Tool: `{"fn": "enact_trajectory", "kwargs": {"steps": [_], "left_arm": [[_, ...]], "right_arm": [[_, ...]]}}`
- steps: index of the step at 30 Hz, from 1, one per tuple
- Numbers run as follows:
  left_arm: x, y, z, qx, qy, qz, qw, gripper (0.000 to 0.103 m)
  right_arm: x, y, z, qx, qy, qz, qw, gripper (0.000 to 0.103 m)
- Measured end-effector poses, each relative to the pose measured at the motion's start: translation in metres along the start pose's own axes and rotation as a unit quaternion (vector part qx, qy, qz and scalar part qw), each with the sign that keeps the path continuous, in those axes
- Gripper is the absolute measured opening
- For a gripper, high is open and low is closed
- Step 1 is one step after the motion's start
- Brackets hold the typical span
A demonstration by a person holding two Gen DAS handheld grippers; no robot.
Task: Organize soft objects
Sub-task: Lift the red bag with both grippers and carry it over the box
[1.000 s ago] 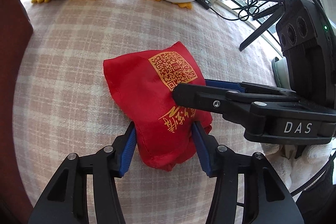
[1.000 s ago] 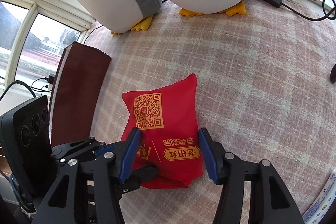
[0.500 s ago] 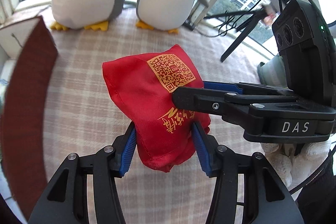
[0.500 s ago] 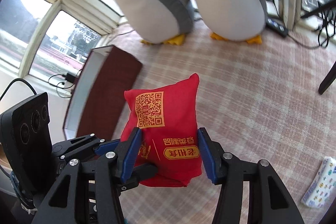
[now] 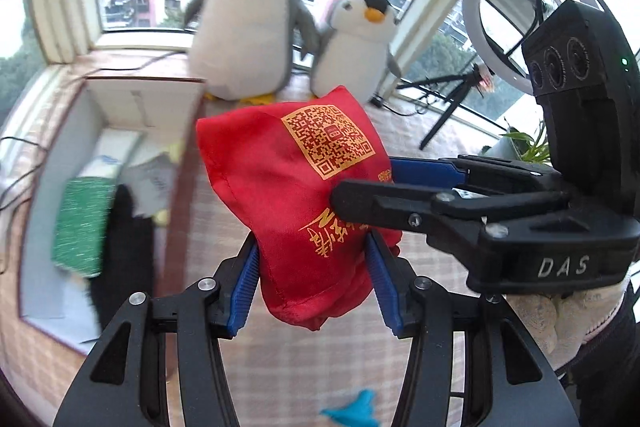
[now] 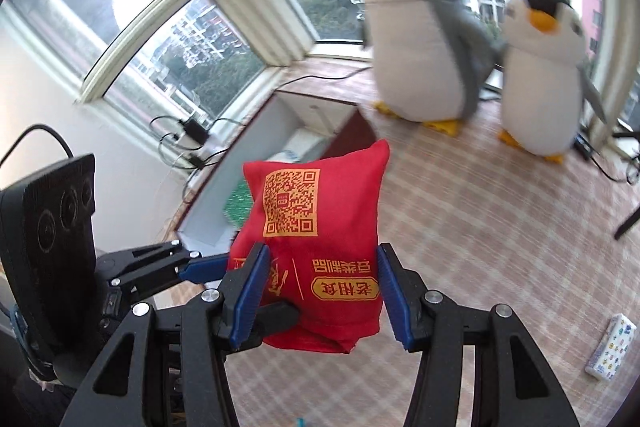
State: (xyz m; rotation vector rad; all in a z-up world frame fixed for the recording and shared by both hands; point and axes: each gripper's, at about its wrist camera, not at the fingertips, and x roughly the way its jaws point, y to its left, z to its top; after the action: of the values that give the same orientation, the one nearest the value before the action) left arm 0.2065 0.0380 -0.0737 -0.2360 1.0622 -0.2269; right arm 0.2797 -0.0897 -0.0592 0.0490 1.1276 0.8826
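Both grippers pinch one red cloth pouch [image 5: 296, 203], held up clear of the checked mat [image 6: 500, 247]: the left gripper [image 5: 312, 285] clamps its lower end between blue pads, the right gripper [image 6: 318, 293] grips it crosswise just beside. Beyond lies an open storage box [image 5: 120, 131], then two plush penguins [image 6: 424, 39] stand by the window

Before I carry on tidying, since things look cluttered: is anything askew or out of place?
Nothing looks damaged or spilled. The red pouch is clamped by both grippers, left and right. A small patterned packet lies loose on the checked cloth, apart from the penguins.
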Motion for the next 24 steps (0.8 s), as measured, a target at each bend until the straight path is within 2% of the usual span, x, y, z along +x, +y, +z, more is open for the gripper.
{"fn": "enact_trajectory", "kwargs": {"steps": [7,11,18,24], "left_arm": [[-0.039,0.043,-0.015,0.007,-0.015,0.042,0.999,0.051],[-0.05,0.071,-0.02,-0.005,-0.014,0.05,0.9986,0.051],[-0.052,0.12,-0.024,-0.029,-0.001,0.046,0.9985,0.051],[-0.043,0.142,-0.023,-0.034,0.011,0.044,0.9984,0.051]], "right_arm": [[0.029,0.057,0.007,-0.02,0.005,0.018,1.0,0.051],[0.052,0.083,0.012,-0.026,0.012,0.022,0.999,0.051],[0.088,0.113,0.02,-0.026,0.027,0.015,0.999,0.05],[0.112,0.122,0.023,-0.018,0.035,-0.002,0.999,0.05]]}}
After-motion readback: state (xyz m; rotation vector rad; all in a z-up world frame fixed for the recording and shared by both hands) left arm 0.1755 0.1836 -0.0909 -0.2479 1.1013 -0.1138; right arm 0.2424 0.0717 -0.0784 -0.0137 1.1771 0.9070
